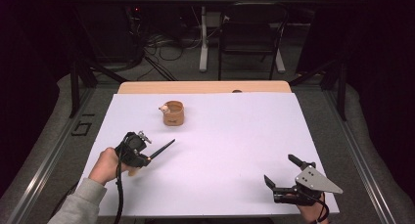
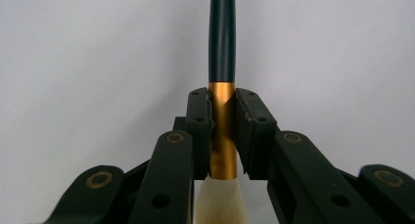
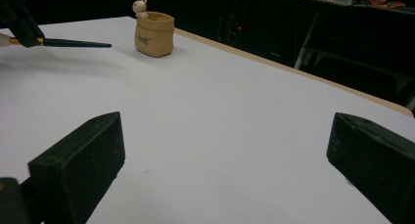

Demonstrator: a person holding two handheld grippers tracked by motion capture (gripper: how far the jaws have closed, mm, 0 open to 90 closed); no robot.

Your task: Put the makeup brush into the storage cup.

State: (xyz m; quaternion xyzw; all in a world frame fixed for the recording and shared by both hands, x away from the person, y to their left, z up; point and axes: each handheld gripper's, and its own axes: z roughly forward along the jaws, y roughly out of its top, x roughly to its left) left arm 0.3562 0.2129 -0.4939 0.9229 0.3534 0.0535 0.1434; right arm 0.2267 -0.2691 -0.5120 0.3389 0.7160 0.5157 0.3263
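Observation:
My left gripper is shut on a brush with a dark handle, a gold ferrule and pale bristles. The pads clamp the ferrule, and the handle points away toward the table's middle. The brush hangs a little above the white sheet. A small tan cup with a little animal figure on its rim stands farther back on the table. My right gripper rests open near the front right corner, nothing between its jaws.
A white sheet covers the wooden table. Beyond the table stand a black chair and a desk leg among cables on the floor. Dark curtains close both sides.

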